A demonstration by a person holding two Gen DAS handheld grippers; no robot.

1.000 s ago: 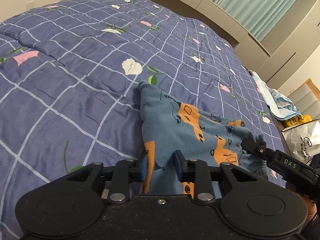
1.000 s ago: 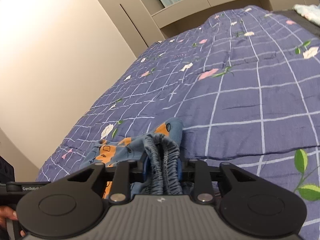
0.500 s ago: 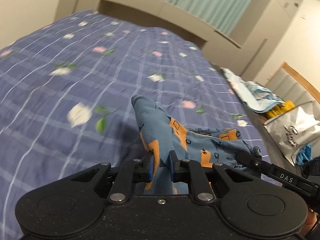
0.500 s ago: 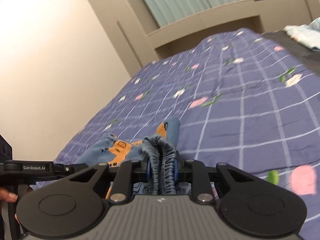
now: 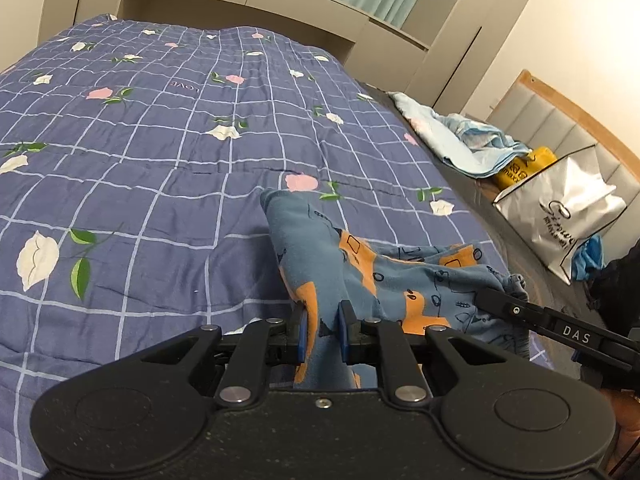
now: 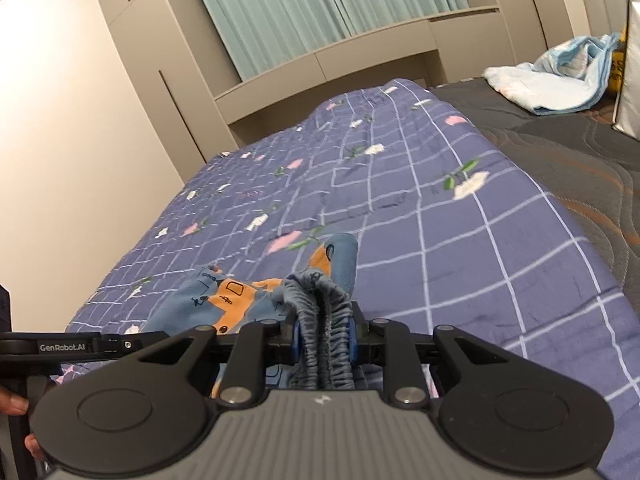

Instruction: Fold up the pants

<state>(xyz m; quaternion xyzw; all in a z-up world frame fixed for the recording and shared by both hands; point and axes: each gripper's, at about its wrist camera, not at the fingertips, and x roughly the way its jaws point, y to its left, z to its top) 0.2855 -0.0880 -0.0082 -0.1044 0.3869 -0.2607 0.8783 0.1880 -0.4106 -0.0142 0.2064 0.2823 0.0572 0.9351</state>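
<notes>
1. We clench our left gripper (image 5: 323,334) on a fold of the blue and orange pants (image 5: 384,276); its fingers have closed further in on the cloth within the last second.
2. We grasp the gathered elastic waistband (image 6: 324,328) in our right gripper (image 6: 323,340), fingers pressed on both sides.
3. The pants hang bunched between the two grippers, over the purple checked bedspread (image 5: 160,168), with one leg end sticking up toward 12 o'clock.
4. In the left wrist view the right gripper sits at 3 o'clock.
5. A light blue blanket (image 5: 460,136) and a white bag (image 5: 560,208) lie toward 2 o'clock.
</notes>
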